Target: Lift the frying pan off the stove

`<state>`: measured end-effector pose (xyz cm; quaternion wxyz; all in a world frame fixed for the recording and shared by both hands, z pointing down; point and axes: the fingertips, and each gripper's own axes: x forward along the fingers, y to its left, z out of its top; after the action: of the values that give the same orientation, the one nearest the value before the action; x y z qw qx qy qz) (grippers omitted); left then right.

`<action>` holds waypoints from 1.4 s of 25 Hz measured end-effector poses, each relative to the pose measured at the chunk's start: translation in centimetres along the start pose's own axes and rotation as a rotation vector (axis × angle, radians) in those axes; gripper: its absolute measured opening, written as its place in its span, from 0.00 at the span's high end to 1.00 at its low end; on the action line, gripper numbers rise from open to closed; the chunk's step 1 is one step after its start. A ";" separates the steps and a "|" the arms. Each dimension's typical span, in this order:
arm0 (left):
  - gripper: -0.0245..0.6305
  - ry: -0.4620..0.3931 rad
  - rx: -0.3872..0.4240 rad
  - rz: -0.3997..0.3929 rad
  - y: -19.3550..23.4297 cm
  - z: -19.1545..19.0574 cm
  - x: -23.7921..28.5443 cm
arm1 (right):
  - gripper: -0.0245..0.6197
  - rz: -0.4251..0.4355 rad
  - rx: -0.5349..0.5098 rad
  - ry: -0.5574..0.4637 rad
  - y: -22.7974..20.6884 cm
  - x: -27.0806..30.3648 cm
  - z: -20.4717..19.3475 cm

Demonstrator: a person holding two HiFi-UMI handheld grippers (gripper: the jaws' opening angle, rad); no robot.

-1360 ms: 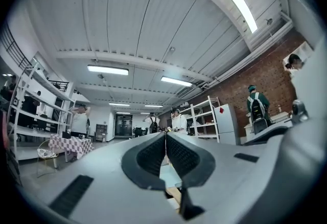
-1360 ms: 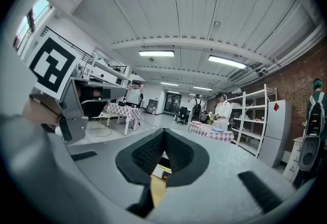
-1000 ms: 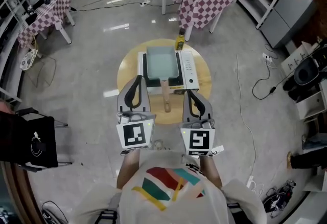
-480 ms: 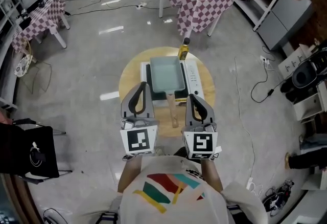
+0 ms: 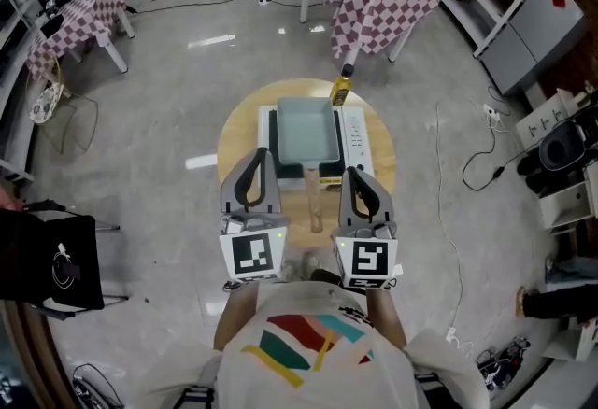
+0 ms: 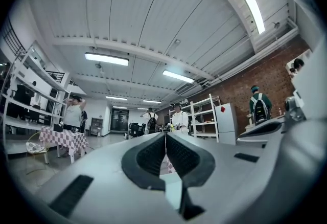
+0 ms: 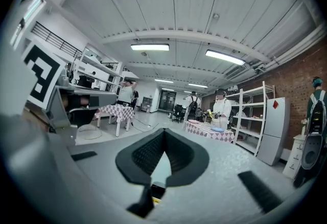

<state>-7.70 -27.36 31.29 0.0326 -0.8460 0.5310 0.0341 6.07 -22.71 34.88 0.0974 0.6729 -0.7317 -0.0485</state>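
The round wooden surface [image 5: 238,132] sits just ahead of both claws and carries a white stove [image 5: 352,132]. On the stove lies the frying pan [image 5: 306,132], a rectangular one, ahead of the claws and in line with the gap between them. Its long axis runs straight away from the person. Its wooden handle [image 5: 313,202] points back toward them, reaching into the space between the two claws without touching either. The left claw [image 5: 261,155] and the right claw [image 5: 351,172] are held out level, side by side and parallel, one on each side of the handle, with their marker cubes nearest the body. Each has its jaws pressed together on nothing. A yellow bottle [image 5: 342,86] stands beyond the pan's far right corner.
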 end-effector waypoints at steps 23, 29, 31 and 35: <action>0.95 0.002 0.046 0.088 -0.4 0.1 1.1 | 0.97 0.129 0.152 -0.016 -2.2 2.4 -0.6; 0.95 0.013 0.050 0.087 -0.4 -0.6 1.5 | 0.79 0.256 0.215 0.023 -1.7 3.9 -1.4; 0.95 0.016 0.052 0.088 -0.3 -0.7 1.7 | 0.74 0.290 0.242 0.038 -1.7 4.3 -1.7; 0.95 0.021 0.053 0.090 -0.2 -0.9 1.8 | 0.68 0.408 0.373 0.088 -1.3 4.9 -2.2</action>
<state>-6.68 -29.00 32.05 0.0480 -0.8205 0.5695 0.0124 7.40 -27.53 37.11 0.0111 0.5196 -0.8433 0.1370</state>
